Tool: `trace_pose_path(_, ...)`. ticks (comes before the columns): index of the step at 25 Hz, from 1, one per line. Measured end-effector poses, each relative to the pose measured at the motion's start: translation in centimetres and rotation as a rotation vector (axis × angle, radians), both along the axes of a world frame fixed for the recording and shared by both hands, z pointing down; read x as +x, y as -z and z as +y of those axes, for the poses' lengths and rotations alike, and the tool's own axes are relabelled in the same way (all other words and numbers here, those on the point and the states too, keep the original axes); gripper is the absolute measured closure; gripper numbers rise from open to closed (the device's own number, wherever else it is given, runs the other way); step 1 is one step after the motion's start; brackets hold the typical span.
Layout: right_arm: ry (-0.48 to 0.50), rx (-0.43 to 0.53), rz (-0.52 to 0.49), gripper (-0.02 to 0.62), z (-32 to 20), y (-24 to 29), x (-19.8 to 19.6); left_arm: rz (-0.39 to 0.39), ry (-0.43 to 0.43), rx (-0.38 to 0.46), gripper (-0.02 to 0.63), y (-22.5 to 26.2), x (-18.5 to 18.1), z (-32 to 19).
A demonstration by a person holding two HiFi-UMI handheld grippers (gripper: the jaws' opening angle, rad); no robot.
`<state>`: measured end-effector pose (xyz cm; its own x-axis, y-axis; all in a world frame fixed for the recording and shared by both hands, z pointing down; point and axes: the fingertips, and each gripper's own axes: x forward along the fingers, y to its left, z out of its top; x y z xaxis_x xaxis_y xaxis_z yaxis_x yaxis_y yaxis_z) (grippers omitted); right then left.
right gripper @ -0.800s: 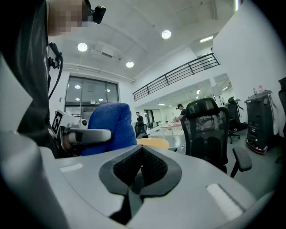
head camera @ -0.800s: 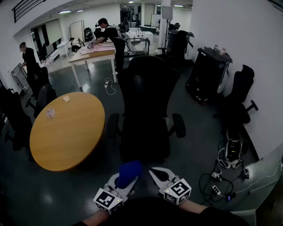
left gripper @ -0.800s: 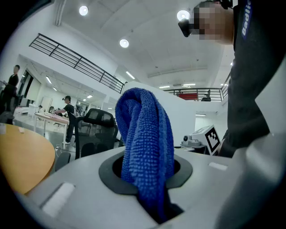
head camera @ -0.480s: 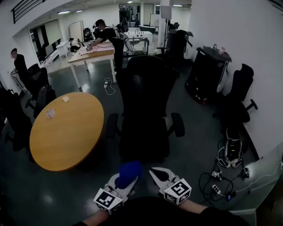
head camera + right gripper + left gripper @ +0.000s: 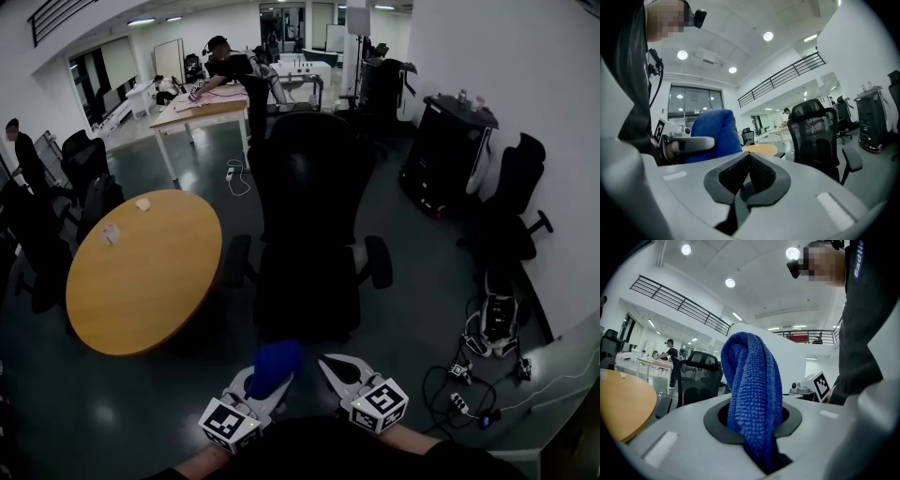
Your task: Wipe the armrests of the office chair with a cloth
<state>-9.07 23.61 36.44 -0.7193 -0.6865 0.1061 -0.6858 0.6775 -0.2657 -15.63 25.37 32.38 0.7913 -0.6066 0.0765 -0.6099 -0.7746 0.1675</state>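
One round wooden table stands beside the black office chair.

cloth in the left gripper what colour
The cloth is blue, clearest in the left gripper view.

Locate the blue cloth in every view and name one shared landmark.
Head view: blue cloth bottom centre.
Left gripper view: cloth dead centre, clamped between the jaws.
Right gripper view: cloth left of centre.
Shared landmark: the black office chair.
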Motion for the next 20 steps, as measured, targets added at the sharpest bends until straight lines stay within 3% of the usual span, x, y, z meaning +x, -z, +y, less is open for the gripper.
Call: trace_pose_path(20,0.065,-0.04,-0.031,0.591,-1.4,-1.8,7.4,-0.032,0.08,-0.01,0.495,0.1,7.2,-1.4)
